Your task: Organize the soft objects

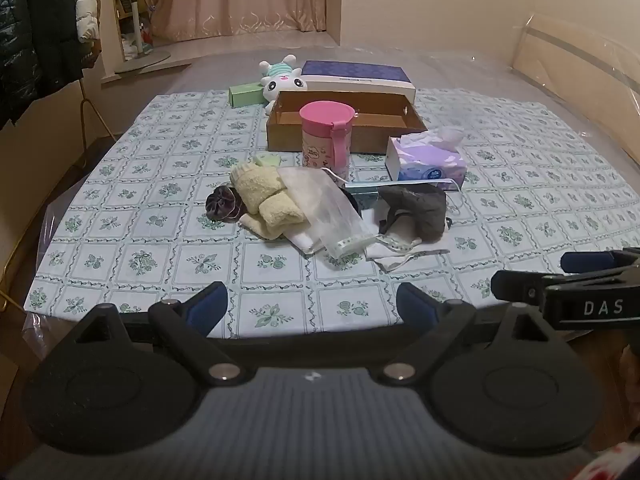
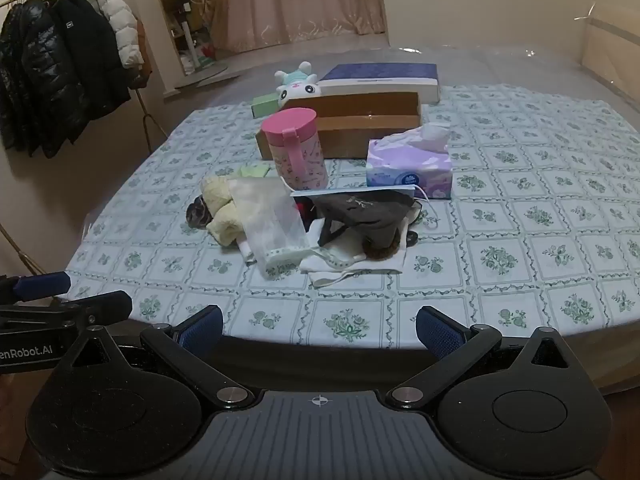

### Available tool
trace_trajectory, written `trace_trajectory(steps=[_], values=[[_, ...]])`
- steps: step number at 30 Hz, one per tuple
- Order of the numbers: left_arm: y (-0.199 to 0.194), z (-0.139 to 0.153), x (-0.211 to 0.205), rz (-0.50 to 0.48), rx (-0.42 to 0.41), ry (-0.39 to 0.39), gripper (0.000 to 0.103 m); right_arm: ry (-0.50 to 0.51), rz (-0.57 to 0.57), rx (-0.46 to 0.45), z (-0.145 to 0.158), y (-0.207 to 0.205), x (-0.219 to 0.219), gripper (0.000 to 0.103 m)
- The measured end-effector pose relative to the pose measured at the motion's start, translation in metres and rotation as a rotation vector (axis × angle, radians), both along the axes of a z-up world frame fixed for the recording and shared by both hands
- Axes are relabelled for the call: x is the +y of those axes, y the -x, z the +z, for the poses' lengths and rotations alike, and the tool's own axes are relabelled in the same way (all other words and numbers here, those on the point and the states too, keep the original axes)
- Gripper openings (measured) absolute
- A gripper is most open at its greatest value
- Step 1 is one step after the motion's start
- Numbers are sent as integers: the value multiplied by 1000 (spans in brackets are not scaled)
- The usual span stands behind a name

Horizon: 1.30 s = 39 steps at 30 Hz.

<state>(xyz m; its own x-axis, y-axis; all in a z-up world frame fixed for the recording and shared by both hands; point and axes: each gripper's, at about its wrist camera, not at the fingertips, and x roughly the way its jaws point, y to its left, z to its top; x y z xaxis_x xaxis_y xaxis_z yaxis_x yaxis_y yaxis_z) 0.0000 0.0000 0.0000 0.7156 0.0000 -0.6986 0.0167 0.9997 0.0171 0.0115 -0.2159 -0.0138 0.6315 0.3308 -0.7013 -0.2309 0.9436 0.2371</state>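
Soft stuff is all heaped in the middle of the floral tablecloth [image 1: 120, 208]: a pale yellow towel [image 1: 266, 198] rolled up at the left with a dark scrunchie [image 1: 224, 204] touching its left side, a sheer mesh pouch [image 1: 328, 212] lying over the towel's right end, and a dark grey cloth [image 1: 420, 208] bunched on top of a white cloth [image 2: 360, 258] at the right. A blue face mask [image 2: 356, 193] runs along the back of the pile, pretty much against the tissue box [image 2: 408, 166].

Behind the pile stands a pink lidded tub [image 1: 326, 138], right in front of an open cardboard box [image 1: 384, 120]. A white plush bunny [image 1: 282, 78] sits behind that box, next to a green box [image 1: 246, 95] and a long blue-and-white box [image 1: 360, 76].

Both tongs hang over the near table edge, tilted down toward the pile and well short of it. Left gripper [image 1: 312, 306] is spread wide with nothing between the pads, same for the right gripper [image 2: 320, 330].
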Motion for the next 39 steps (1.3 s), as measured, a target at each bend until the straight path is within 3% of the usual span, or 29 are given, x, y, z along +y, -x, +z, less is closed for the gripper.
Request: trace_trajectory(steps=[39], values=[[0, 3, 2, 5, -16, 6, 90, 7, 3, -26, 3, 2, 4, 102]])
